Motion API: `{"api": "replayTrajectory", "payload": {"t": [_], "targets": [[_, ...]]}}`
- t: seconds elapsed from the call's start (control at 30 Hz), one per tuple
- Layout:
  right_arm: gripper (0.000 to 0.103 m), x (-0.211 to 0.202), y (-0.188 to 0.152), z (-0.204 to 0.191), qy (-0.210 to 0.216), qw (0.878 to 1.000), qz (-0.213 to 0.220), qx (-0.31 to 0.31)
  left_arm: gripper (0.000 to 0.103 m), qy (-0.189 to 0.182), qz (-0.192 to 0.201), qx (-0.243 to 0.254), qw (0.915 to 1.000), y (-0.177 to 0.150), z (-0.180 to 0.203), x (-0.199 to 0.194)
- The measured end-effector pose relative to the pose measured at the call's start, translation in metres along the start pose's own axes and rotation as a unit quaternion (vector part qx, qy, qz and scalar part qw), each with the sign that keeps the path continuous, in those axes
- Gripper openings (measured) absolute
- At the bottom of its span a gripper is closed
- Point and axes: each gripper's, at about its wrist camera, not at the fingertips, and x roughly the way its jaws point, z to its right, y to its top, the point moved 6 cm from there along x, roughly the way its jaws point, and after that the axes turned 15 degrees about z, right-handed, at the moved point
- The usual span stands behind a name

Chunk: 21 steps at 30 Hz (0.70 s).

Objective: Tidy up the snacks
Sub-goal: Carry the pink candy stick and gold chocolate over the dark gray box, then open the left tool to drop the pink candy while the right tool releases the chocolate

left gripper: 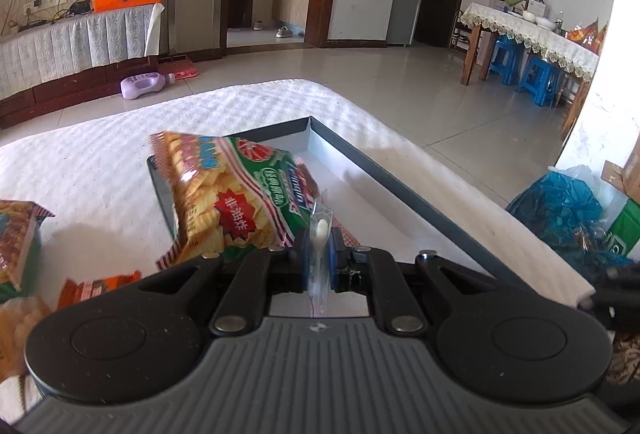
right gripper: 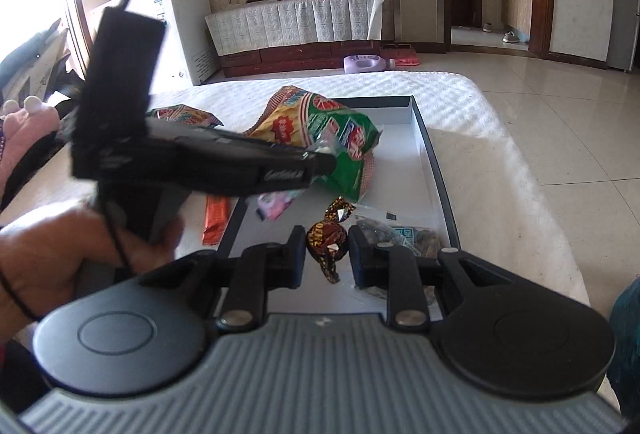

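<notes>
A green and yellow chip bag (left gripper: 236, 193) hangs over the near left corner of the dark-rimmed tray (left gripper: 404, 193). My left gripper (left gripper: 319, 234) is shut on the bag's clear sealed edge. The right wrist view shows that same left gripper (right gripper: 326, 155), held by a person's hand (right gripper: 60, 266), with the chip bag (right gripper: 336, 129) above the tray (right gripper: 436, 169). My right gripper (right gripper: 326, 232) is shut on a brown wrapped candy (right gripper: 324, 248) low over the tray's near end.
The tray holds a pink packet (right gripper: 276, 203) and a clear packet of dark snacks (right gripper: 404, 234). An orange bar (right gripper: 216, 218) and another chip bag (right gripper: 184, 115) lie on the white cover (right gripper: 500, 153). More snack bags (left gripper: 16, 242) sit left. A blue plastic bag (left gripper: 560, 205) is beyond the right edge.
</notes>
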Motion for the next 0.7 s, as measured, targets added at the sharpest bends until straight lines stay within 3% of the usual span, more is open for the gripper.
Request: {"api": "replayTrajectory", "payload": {"t": [0.3,0.7], "targets": [[0.026,0.01,-0.005,0.006,-0.007,1.0,-0.016,-0.003,0.011,0.003,-0.003,-0.003,1.0,0.003,0.0,0.041],[0.026,0.017,-0.008,0.006,-0.016,1.0,-0.023,0.001,0.015,-0.001,-0.001,0.004,1.0,0.0,0.008,0.036]]}}
